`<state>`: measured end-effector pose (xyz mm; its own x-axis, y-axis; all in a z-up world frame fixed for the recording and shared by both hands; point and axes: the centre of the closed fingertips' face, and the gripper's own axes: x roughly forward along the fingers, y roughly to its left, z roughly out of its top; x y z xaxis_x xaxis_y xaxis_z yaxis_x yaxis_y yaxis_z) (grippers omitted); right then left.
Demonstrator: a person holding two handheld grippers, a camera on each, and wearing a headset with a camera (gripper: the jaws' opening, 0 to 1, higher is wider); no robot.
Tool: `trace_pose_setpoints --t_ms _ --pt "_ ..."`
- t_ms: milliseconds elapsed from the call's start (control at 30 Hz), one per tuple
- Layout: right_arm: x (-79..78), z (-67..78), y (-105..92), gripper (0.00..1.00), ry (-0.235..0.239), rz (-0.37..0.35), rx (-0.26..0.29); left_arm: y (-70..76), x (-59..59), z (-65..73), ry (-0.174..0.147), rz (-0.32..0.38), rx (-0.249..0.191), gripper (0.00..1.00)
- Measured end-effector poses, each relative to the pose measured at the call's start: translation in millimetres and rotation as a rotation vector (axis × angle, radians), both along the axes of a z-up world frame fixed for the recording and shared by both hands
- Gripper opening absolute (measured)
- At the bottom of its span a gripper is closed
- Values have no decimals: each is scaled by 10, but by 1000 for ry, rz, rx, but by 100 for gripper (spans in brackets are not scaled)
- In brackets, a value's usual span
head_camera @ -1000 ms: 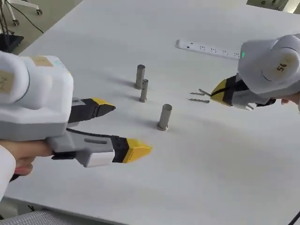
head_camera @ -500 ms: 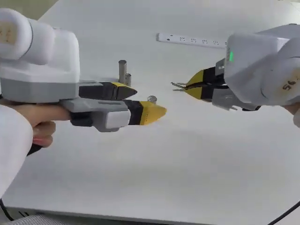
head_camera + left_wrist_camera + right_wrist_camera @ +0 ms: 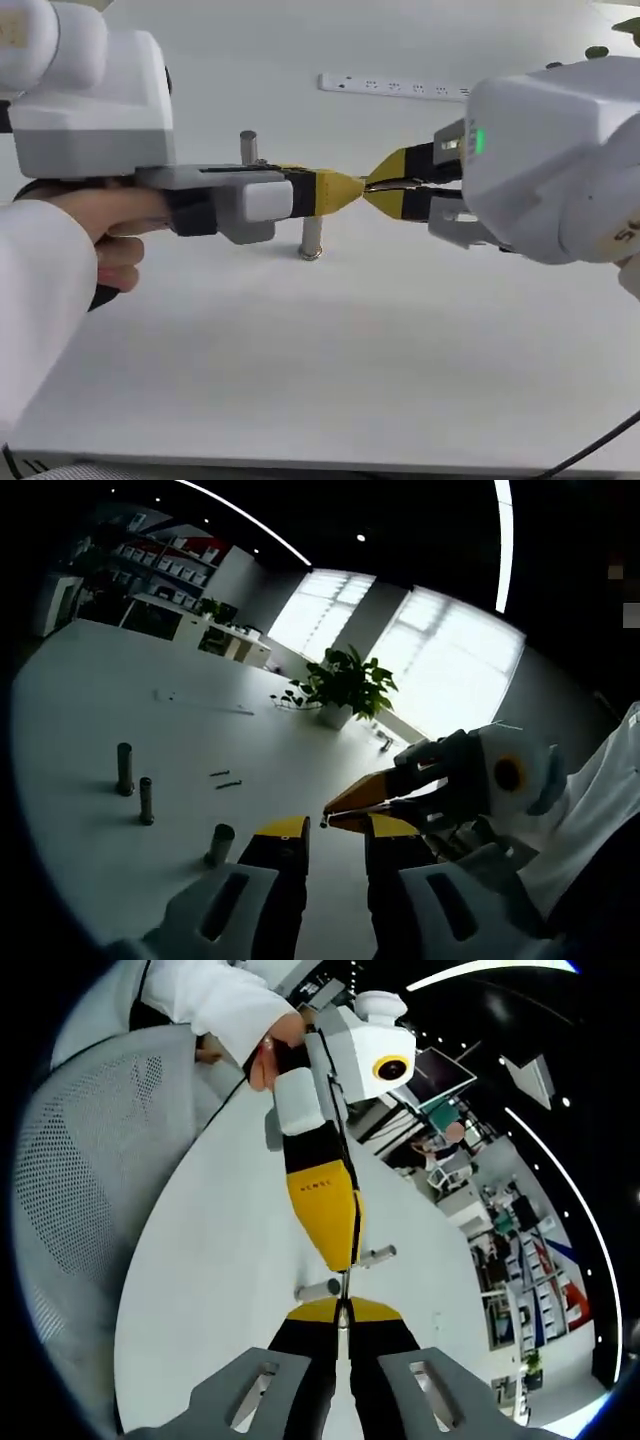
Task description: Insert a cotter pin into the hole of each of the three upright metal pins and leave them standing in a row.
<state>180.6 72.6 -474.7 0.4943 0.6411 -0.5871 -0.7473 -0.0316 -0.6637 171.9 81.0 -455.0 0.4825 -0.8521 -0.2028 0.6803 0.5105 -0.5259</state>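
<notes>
My right gripper (image 3: pixel 372 187) is shut on a thin cotter pin (image 3: pixel 327 821) and holds it above the table. My left gripper (image 3: pixel 350 190) faces it tip to tip, open, and the cotter pin's free end lies between its yellow fingers (image 3: pixel 285 830). In the right gripper view the pin (image 3: pixel 343 1288) juts from my shut right gripper (image 3: pixel 343 1312) toward the left gripper's yellow jaw. Three upright metal pins (image 3: pixel 125 768) (image 3: pixel 146 800) (image 3: pixel 219 844) stand on the white table. In the head view one metal pin (image 3: pixel 312 238) stands under the tips and another (image 3: pixel 248 147) pokes up behind the left gripper.
Two loose cotter pins (image 3: pixel 224 779) lie on the table beyond the metal pins. A white power strip (image 3: pixel 395 88) lies at the far side. A mesh chair back (image 3: pixel 90 1190) stands at the table's near edge.
The right gripper lifted a cotter pin from the table and carried it left. The left gripper rose and moved right until the tips met. The head camera dropped lower.
</notes>
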Motion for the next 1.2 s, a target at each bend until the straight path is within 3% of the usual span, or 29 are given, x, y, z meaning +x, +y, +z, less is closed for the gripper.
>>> trace_pose_setpoints --t_ms 167,500,600,767,867,933,1200 --pt "-38 13 34 0 -4 4 3 -48 -23 5 18 -8 -11 7" --pt "-75 73 76 0 -9 8 24 -134 -59 -23 6 -27 14 2" --pt "-92 78 94 0 -7 9 29 -95 -55 -72 31 -46 16 1" --pt "-111 56 95 0 -4 12 24 -58 -30 -88 -12 -50 36 1" --pt "-114 53 95 0 7 7 33 -38 -22 -92 -2 -48 23 1" --pt "-112 57 95 0 7 7 34 -25 -11 -91 25 -42 1 1" --pt "-122 25 99 0 13 11 31 13 9 -92 45 -32 -9 1"
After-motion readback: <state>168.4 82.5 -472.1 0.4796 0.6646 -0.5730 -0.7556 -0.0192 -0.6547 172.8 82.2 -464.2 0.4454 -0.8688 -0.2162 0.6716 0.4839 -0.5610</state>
